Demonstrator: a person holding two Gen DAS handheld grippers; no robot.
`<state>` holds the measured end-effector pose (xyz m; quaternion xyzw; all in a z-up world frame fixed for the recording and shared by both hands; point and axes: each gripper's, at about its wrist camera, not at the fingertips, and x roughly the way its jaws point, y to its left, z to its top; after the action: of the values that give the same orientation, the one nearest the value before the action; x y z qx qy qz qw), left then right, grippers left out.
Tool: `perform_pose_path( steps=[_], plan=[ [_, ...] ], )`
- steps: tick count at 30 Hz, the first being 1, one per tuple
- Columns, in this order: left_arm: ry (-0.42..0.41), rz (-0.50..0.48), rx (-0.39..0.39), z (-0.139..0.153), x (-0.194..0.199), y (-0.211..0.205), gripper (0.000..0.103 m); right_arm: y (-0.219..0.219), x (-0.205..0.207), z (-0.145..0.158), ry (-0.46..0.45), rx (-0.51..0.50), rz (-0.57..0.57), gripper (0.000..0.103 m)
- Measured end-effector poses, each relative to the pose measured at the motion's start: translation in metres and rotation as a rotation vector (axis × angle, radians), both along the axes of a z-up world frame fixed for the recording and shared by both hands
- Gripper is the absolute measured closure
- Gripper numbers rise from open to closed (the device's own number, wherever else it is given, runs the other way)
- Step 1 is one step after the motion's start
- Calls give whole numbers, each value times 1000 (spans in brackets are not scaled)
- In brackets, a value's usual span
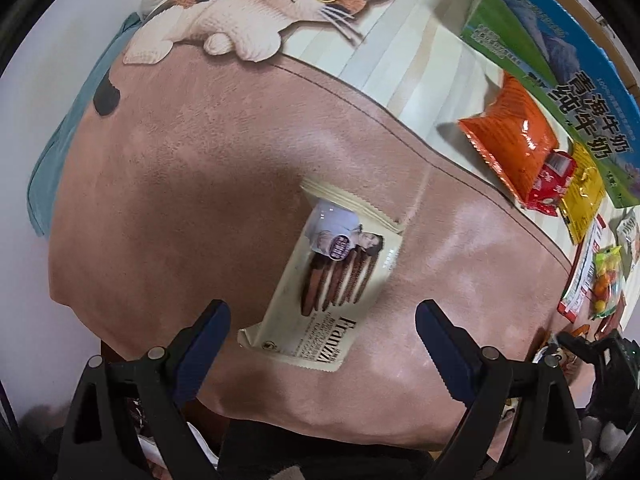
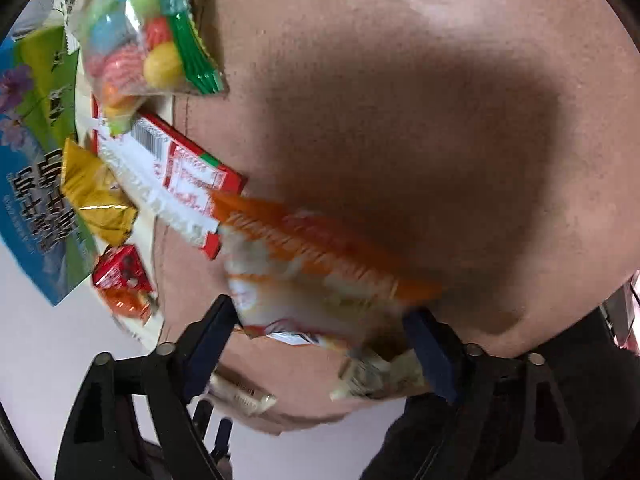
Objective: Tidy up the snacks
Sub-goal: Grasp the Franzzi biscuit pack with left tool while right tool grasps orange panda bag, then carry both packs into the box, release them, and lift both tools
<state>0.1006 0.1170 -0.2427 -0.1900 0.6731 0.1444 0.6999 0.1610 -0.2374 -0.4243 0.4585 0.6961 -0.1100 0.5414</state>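
Note:
A cream Franzzi wafer packet point(image 1: 336, 276) lies flat on the pink mat point(image 1: 180, 184). My left gripper point(image 1: 322, 316) hangs straight above the packet's near end, open, its fingers point(image 1: 212, 328) standing well clear on either side. In the right wrist view a blurred orange and white snack packet point(image 2: 316, 276) lies between the fingers point(image 2: 218, 324) of my right gripper point(image 2: 320, 316). Its edges reach close to both pads, and I see no squeeze on it. Part of the packet runs under the right finger.
Along the mat's edge lie an orange bag point(image 1: 516, 136), a small red packet point(image 1: 550, 186), a yellow packet point(image 1: 582, 196), a red and white box point(image 2: 172, 176) and a bag of coloured candies point(image 2: 148, 36). A blue and green milk carton point(image 1: 560, 60) stands behind them.

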Motion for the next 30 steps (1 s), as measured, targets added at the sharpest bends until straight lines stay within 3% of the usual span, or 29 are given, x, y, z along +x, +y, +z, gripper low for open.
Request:
perform_pose_path(
  steps=[2, 5, 7, 12, 14, 15, 16, 18, 23, 25, 30],
  plan=[
    [12, 2, 13, -5, -1, 5, 8, 5, 3, 2, -26, -55, 41, 36],
    [38, -2, 9, -20, -1, 14, 8, 33, 21, 21, -104, -160, 263, 42],
    [56, -28, 15, -30, -1, 15, 8, 61, 35, 31, -169, -233, 489, 46],
    [97, -173, 37, -58, 10, 5, 8, 127, 55, 45, -245, -405, 941, 46],
    [92, -212, 66, -63, 15, -1, 8, 140, 58, 45, -255, -435, 1005, 46],
    [66, -215, 67, -61, 17, -2, 15, 153, 61, 45, -253, -448, 1028, 46],
    [47, -216, 69, -58, 19, -4, 28, 156, 64, 45, -256, -450, 1019, 45],
    [35, -226, 64, -52, 25, -10, 41, 157, 69, 46, -259, -434, 972, 44],
    [7, -262, 26, -46, 46, -35, 42, 133, 94, 49, -272, -386, 825, 42],
    [0, -267, 21, -45, 54, -44, 42, 122, 93, 54, -293, -388, 796, 50],
    [-9, -298, 5, -41, 62, -51, 42, 97, 74, 65, -291, -376, 858, 52]
  ],
)
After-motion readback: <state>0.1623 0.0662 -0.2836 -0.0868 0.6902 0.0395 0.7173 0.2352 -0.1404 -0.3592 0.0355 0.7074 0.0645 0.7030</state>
